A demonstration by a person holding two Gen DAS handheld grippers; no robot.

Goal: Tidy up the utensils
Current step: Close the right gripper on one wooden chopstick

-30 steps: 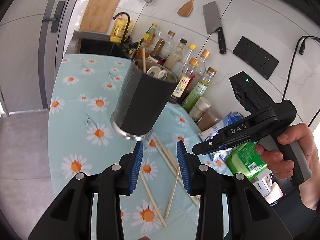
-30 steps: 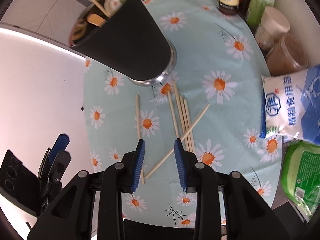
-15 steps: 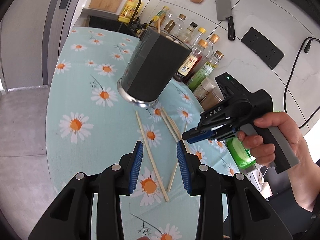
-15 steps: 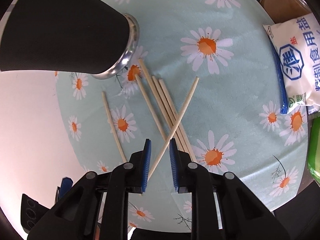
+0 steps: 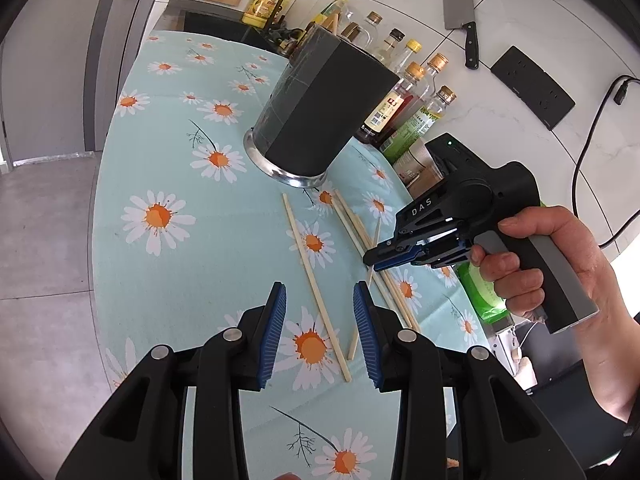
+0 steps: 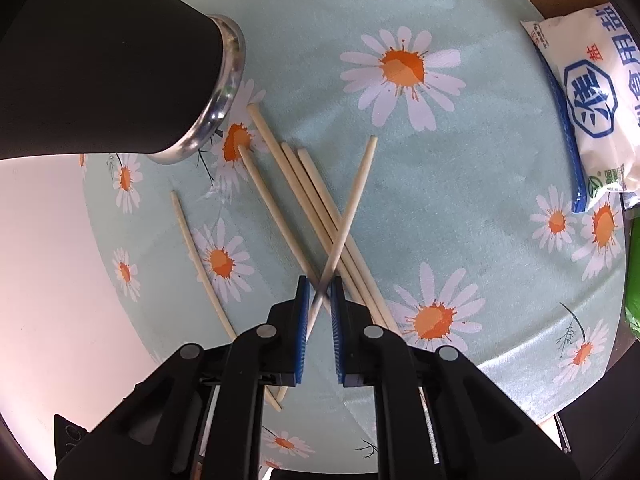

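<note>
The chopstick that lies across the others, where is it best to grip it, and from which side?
Grip the crossing chopstick just near of where it crosses the bundle, coming down from above with the pads either side of its shaft. There it rides over the others, lifted off the cloth. The right gripper straddles that spot, jaws not closed.

Right tool [image 6: 318,312] narrowly parted; left tool [image 5: 320,332] agape.

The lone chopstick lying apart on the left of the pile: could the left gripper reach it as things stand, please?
Probably yes. The left gripper is open with the lone chopstick just ahead of it, uncovered on the tablecloth; the right gripper works over the crossed pile, off to the side.
</note>
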